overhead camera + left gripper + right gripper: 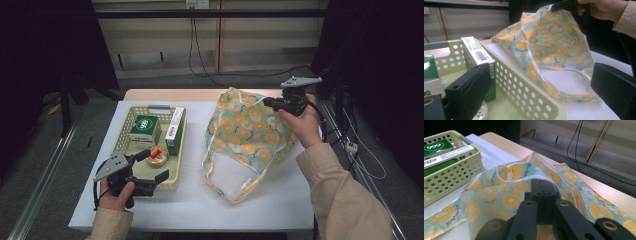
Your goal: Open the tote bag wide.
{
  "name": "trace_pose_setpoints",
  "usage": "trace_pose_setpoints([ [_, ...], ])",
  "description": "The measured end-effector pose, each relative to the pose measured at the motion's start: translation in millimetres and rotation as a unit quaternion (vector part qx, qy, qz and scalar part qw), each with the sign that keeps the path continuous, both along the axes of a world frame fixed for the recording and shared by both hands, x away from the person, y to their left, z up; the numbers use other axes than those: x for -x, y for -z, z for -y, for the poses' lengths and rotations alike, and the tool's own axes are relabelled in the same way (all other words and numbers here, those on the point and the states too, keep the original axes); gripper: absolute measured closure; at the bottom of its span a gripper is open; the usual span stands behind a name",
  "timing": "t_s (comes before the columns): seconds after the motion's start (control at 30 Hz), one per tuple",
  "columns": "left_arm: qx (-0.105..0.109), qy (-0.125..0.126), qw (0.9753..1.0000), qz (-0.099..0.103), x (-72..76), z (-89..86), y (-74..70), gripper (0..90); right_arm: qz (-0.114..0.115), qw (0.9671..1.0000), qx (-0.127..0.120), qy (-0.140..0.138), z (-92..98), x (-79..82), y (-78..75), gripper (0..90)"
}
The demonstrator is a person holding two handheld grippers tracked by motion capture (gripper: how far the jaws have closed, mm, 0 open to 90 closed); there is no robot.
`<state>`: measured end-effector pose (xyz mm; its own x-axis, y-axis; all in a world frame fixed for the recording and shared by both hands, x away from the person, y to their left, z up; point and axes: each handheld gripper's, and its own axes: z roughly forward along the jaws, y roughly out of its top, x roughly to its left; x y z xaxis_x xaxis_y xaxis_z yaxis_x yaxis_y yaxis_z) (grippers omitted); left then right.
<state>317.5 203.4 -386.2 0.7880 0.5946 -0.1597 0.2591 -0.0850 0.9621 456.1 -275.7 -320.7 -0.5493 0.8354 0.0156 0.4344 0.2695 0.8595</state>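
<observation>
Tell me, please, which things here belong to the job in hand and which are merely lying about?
In use:
- bag, an edge pinched and lifted by the right gripper
- basket, with the open left gripper at its near end

Lying about:
- cables on the floor behind the table

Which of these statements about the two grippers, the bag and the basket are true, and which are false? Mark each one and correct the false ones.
1. The right gripper pinches the orange-print bag. True.
2. The left gripper holds the round tin. False: it is open, holding nothing.
3. The yellow basket contains boxes. True.
4. The bag lies inside the basket. False: it is beside it, on the white table sheet.
</observation>
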Motion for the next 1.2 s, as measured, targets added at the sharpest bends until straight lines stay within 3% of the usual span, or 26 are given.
trace_pose_setpoints([
  [0.73,-0.030,0.009,0.9995,-0.005,-37.3,-5.1,-29.3,2.8,-0.004,1.0000,-0.001,-0.003,0.6,0.2,0.6,90.0],
  [1.0,-0.055,0.005,0.9985,-0.003,-57.4,-12.6,-37.7,3.1,-0.005,1.0000,-0.003,-0.001,1.9,0.1,1.2,90.0],
  [1.2,-0.077,0.007,0.9968,-0.017,-72.7,-16.4,-35.4,3.8,-0.006,1.0000,-0.003,-0.002,1.0,-0.1,1.5,90.0],
])
